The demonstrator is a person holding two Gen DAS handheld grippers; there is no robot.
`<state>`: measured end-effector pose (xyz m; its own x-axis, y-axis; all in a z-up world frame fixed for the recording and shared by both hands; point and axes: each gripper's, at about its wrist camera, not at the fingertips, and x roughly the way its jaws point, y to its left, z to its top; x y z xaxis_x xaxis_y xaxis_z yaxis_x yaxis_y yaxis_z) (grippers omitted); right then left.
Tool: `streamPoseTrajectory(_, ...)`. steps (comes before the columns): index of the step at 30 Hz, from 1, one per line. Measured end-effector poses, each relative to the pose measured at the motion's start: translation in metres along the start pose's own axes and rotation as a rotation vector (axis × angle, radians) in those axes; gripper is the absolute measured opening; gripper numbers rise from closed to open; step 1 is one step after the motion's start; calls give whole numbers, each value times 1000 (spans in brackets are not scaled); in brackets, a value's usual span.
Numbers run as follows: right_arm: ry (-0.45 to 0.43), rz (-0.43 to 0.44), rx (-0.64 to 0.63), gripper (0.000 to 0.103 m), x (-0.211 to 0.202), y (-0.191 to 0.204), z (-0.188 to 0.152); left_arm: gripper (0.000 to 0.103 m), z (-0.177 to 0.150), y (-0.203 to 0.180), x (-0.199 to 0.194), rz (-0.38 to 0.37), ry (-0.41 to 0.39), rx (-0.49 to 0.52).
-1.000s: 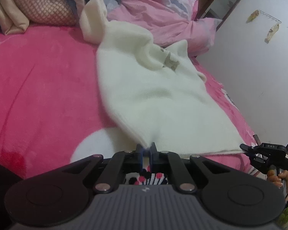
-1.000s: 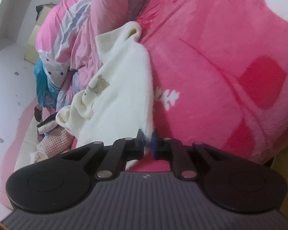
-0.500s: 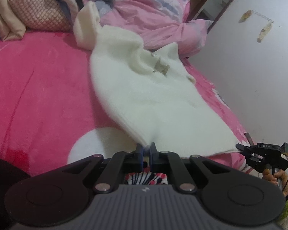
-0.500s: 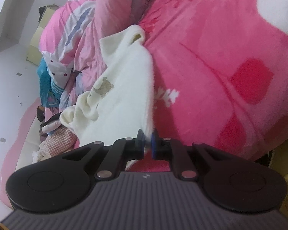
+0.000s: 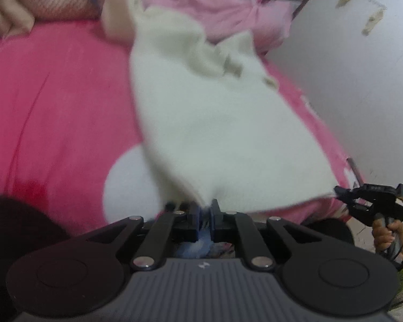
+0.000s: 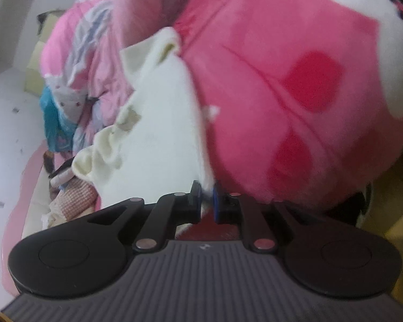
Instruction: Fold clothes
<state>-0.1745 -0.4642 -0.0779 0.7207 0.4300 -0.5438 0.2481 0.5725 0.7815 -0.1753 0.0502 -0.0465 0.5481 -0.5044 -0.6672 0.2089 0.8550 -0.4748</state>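
pink blanket point(image 5: 53, 112) | pink striped quilt point(image 6: 86, 53) heaped behind | white wall point(image 5: 362, 80)

garment point(image 5: 215, 123): spread on blanket point(image 5: 53, 112), running from near hem to far collar
near hem corners: one pinched in left gripper point(image 5: 205, 209), other in right gripper point(image 6: 207, 197)
right gripper in left view point(image 5: 346, 191): at hem's right end, hand point(image 5: 387, 237) below it
far sleeve point(image 5: 121, 13): behind garment body, lying toward quilt
quilt point(image 5: 223, 5): bunched behind garment, against wall point(image 5: 349, 67)
pillow point(image 5: 53, 2): far left on blanket, left of sleeve
wall: right of bed
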Motion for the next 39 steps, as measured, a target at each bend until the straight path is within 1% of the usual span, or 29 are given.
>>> streamPoseTrajectory(1, -2, -14, 11, 13, -3, -3, 0, 9, -1, 2, 1, 5, 17, -3)
streamPoseTrajectory(2, -11, -28, 14, 14, -8, -4, 0, 14, -2, 3, -1, 13, 9, 2)
streamPoseTrajectory(3, -28, -43, 7, 14, -14, -3, 0, 18, -1, 3, -6, 18, -8, 15)
streamPoseTrajectory(6, -74, -66, -58, 14, -26, 9, -1, 21, 3, 0, -22, 29, -76, 52)
streamPoseTrajectory(7, -64, -53, -84, 14, -20, 18, -4, 22, 6, -1, -27, 27, -100, 60)
streamPoseTrajectory(9, -46, -27, -136, 14, -6, 35, -10, 27, 11, -3, -35, 24, -148, 74)
streamPoseTrajectory(12, -18, 12, -214, 14, 14, 62, -19, 28, 20, -11, -27, 18, -170, 68)
streamPoseTrajectory(15, 11, 51, -292, 14, 34, 88, -28, 28, 21, -14, -12, 8, -142, 54)
streamPoseTrajectory(19, 49, 103, -396, 14, 61, 123, -41, 28, 15, -13, 5, 32, -91, 62)
streamPoseTrajectory(21, 72, 121, -432, 14, 72, 136, -50, 28, 14, -10, 4, 35, -93, 67)
streamPoseTrajectory(25, 118, 111, -464, 14, 92, 145, -66, 28, 17, -2, 0, 35, -106, 64)
streamPoseTrajectory(28, 141, 127, -500, 14, 105, 155, -75, 28, 27, 1, -1, 32, -116, 76)
streamPoseTrajectory(31, 133, 142, -569, 14, 117, 171, -81, 28, 44, 2, 1, 39, -131, 99)
streamPoseTrajectory(32, 128, 143, -588, 14, 122, 174, -83, 28, 50, 0, 3, 45, -137, 110)
streamPoseTrajectory(34, 117, 141, -625, 14, 131, 180, -87, 28, 60, -7, 11, 40, -126, 155)
streamPoseTrajectory(35, 111, 124, -643, 14, 135, 180, -91, 24, 64, -10, 15, 36, -119, 179)
streamPoseTrajectory(36, 104, 106, -661, 14, 137, 179, -95, 20, 66, -16, 20, 21, -103, 214)
streamPoseTrajectory(37, 95, 92, -676, 13, 137, 176, -99, 20, 66, -23, 27, 2, -83, 255)
streamPoseTrajectory(39, 65, 107, -684, 13, 132, 166, -104, 20, 63, -33, 42, -24, -35, 326)
